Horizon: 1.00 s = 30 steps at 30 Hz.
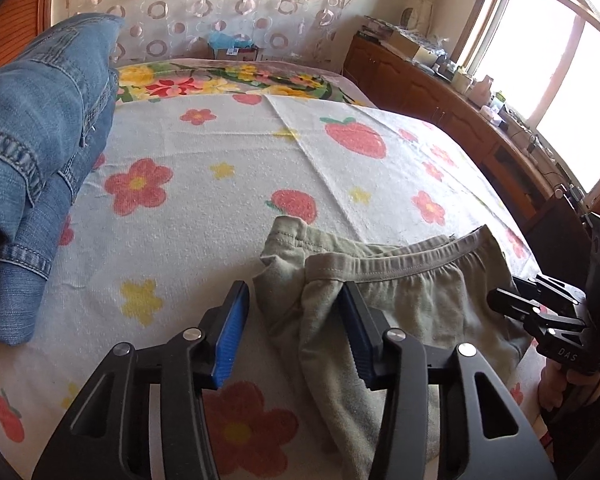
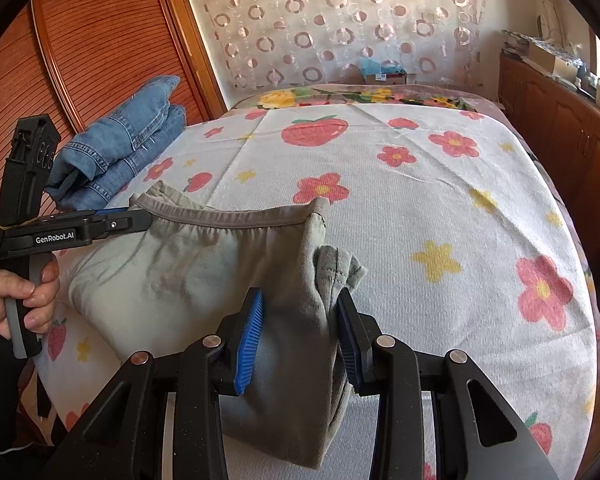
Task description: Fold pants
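Two grippers were at the pants, and the left wrist view came first. The left gripper (image 1: 292, 336) had its blue pads spread wide, one pad over the bare floral blanket (image 1: 204, 216), the other resting against the grey-green pants (image 1: 412, 304). The pants lay bunched on the near right part of the bed, waistband (image 1: 404, 264) facing away toward the headboard. A folded corner of fabric stuck up between the pads, but nothing was pinched. At the far right, the right gripper (image 1: 512, 304) reached in at the pants' edge; from here I couldn't tell how its jaws stood. Off to the left, folded jeans (image 1: 40, 160) sat in a stack, well apart from the pants.

Over to the right wrist view. The right gripper (image 2: 300, 332) stood open as well, its pads either side of a raised fold of the pants (image 2: 180, 276), the fabric running down between them, not squeezed. The left gripper (image 2: 140, 218) showed side-on at the waistband's left end, held by a hand (image 2: 16, 292). The jeans (image 2: 116, 156) lay at the back left, beside the wooden door (image 2: 100, 40).
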Each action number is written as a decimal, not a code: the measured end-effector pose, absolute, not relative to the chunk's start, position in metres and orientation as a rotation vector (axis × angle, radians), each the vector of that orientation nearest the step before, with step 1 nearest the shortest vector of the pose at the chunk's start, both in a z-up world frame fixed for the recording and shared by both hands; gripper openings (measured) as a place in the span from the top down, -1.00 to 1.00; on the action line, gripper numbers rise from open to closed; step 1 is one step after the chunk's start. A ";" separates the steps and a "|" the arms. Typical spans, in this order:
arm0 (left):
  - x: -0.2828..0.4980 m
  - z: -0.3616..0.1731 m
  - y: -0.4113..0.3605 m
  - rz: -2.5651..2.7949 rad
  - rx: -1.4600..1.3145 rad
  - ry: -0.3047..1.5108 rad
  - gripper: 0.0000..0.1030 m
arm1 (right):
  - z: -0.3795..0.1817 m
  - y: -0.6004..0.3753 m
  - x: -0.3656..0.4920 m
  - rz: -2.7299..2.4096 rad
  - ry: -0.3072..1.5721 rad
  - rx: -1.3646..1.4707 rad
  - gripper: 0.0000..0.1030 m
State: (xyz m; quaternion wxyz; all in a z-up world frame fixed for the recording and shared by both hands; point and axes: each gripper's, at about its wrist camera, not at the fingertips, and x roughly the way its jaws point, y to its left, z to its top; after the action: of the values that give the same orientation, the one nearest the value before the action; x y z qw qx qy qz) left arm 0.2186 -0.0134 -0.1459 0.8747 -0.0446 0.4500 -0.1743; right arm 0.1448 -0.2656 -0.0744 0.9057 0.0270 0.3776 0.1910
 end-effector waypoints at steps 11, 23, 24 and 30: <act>0.208 -0.136 -0.021 -0.408 -0.078 0.889 0.69 | -0.076 -0.269 0.145 0.391 0.784 0.083 0.75; 0.167 -0.075 -0.017 -0.418 -0.048 0.713 0.79 | -0.043 -0.269 0.129 0.404 0.632 0.105 0.85; 0.164 -0.067 -0.015 -0.411 -0.053 0.691 0.79 | -0.038 -0.268 0.127 0.411 0.619 0.100 0.85; 0.155 -0.033 -0.008 -0.381 -0.048 0.613 0.79 | -0.005 -0.260 0.123 0.446 0.539 0.069 0.85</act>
State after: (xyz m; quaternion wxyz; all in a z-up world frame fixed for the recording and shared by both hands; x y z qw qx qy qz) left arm 0.1555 -0.0077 -0.0327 0.9353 -0.0236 0.2999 -0.1863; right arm 0.1232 -0.2598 -0.0050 0.9388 0.0339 0.2640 0.2187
